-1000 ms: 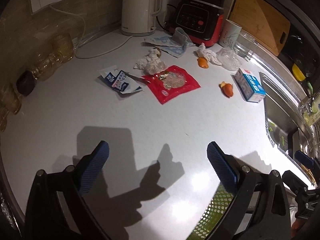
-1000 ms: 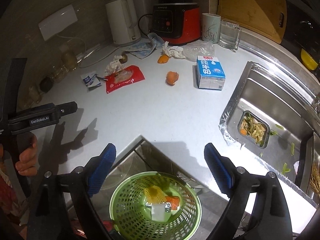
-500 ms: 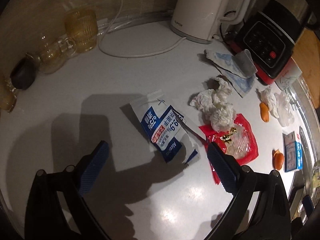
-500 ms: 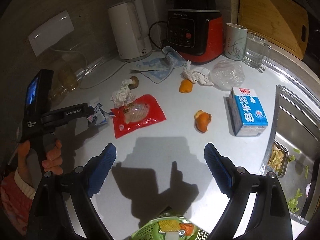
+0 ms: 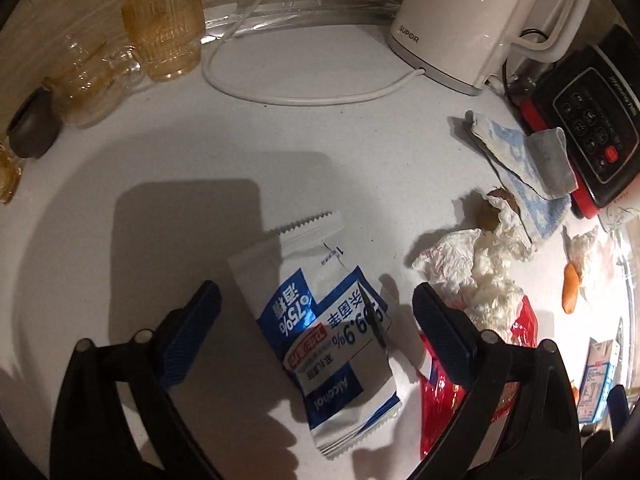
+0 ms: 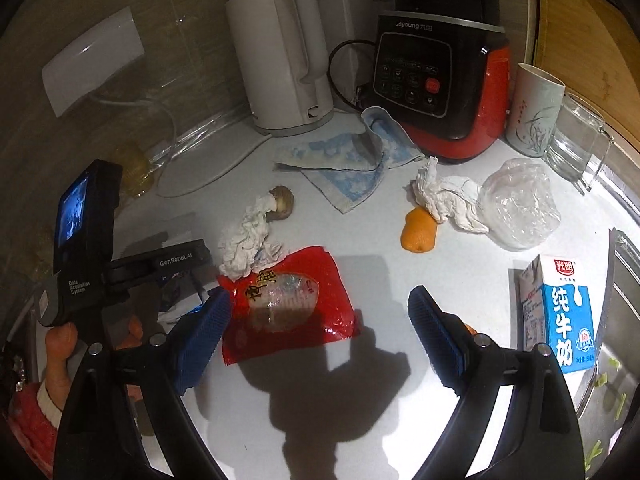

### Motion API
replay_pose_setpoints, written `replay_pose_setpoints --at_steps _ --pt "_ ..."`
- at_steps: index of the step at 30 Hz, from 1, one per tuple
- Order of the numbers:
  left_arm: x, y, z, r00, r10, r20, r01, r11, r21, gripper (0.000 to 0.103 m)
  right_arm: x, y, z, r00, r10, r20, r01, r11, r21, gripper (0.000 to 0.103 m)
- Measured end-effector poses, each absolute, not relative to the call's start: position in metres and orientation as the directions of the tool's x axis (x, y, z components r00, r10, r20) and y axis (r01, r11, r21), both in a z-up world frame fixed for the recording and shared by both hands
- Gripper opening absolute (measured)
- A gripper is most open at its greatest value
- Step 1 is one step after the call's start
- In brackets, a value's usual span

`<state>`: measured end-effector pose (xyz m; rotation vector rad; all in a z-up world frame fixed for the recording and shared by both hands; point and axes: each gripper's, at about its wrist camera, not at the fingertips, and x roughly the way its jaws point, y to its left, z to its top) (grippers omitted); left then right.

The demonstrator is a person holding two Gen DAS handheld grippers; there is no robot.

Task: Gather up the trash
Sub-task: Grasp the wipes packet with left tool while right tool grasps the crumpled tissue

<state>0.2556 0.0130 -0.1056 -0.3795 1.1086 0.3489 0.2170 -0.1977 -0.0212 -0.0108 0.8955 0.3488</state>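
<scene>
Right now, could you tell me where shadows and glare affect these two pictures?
Left wrist view: a hard dark shadow falls on the white countertop left of the blue-and-white alcohol wipe sachet, and glare washes out the right edge. Right wrist view: gripper shadows darken the counter below the glossy red plastic snack packet.

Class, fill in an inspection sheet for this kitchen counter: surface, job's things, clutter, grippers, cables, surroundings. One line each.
Surface: white countertop, littered.
Job's things: blue-and-white wipe packet flat between the left gripper's fingers; red snack wrapper; crumpled tissue; orange peel; milk carton; plastic film.
Clutter: blue cloth, amber glasses, mug, clear glass.
Grippers: left gripper open over the packet; right gripper open above the wrapper.
Cables: white cord looping from the kettle; black cord by the blender.
Surroundings: sink at right, cutting board behind.
</scene>
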Motion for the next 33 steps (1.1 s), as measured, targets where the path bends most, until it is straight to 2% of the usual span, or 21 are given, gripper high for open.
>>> replay_pose_setpoints --at_steps 3,5,6,8,10,14,17,20,21,23,25,33 --pt "0.252 0.011 -0.103 0.406 0.121 -0.906 -0.476 0.874 -0.096 0.07 0.229 -0.191 -0.025 0.567 0.291 -0.77 -0.306 0.943 0.131 0.087" --pt "0.249 0.01 -0.101 0.41 0.136 -0.902 -0.481 0.873 -0.087 0.047 0.238 -0.186 -0.027 0.554 0.297 -0.778 -0.315 0.94 0.134 0.082" --pt "0.247 0.011 -0.101 0.411 0.138 -0.901 -0.481 0.873 -0.086 0.041 0.241 -0.183 -0.028 0.547 0.303 -0.781 -0.32 0.937 0.139 0.08" --pt "0.244 0.014 -0.101 0.417 0.126 -0.9 -0.481 0.871 -0.101 0.016 0.249 -0.176 -0.031 0.532 0.313 -0.787 -0.329 0.933 0.148 0.076" --pt "0.243 0.02 -0.102 0.429 0.08 -0.9 -0.469 0.871 -0.147 0.009 0.256 -0.167 -0.035 0.511 0.33 -0.794 -0.34 0.926 0.166 0.073" --pt "0.238 0.029 -0.103 0.445 0.047 -0.894 -0.448 0.877 -0.177 0.005 0.271 -0.142 -0.042 0.474 0.351 -0.808 -0.369 0.912 0.179 0.071" --pt "0.23 0.034 -0.1 0.459 0.028 -0.888 -0.432 0.88 -0.196 0.003 0.283 -0.119 -0.05 0.451 0.346 -0.823 -0.391 0.905 0.166 0.065" --pt "0.224 0.038 -0.097 0.475 0.012 -0.88 -0.414 0.885 -0.211 0.003 0.294 -0.099 -0.062 0.407 0.323 -0.854 -0.399 0.904 0.152 0.041" --pt "0.221 0.04 -0.095 0.481 0.009 -0.877 -0.408 0.887 -0.215 0.003 0.297 -0.094 -0.066 0.389 0.322 -0.863 -0.401 0.902 0.156 0.028" --pt "0.216 0.045 -0.093 0.492 0.001 -0.871 -0.4 0.889 -0.225 0.003 0.299 -0.086 -0.07 0.378 0.313 -0.872 -0.404 0.903 0.148 0.024" --pt "0.21 0.051 -0.09 0.504 -0.008 -0.864 -0.39 0.89 -0.235 0.003 0.297 -0.081 -0.07 0.385 0.305 -0.871 -0.411 0.902 0.134 0.011" --pt "0.186 0.06 -0.068 0.547 -0.004 -0.837 -0.342 0.912 -0.228 0.003 0.284 -0.08 -0.044 0.424 0.326 -0.845 -0.428 0.895 0.13 0.01"
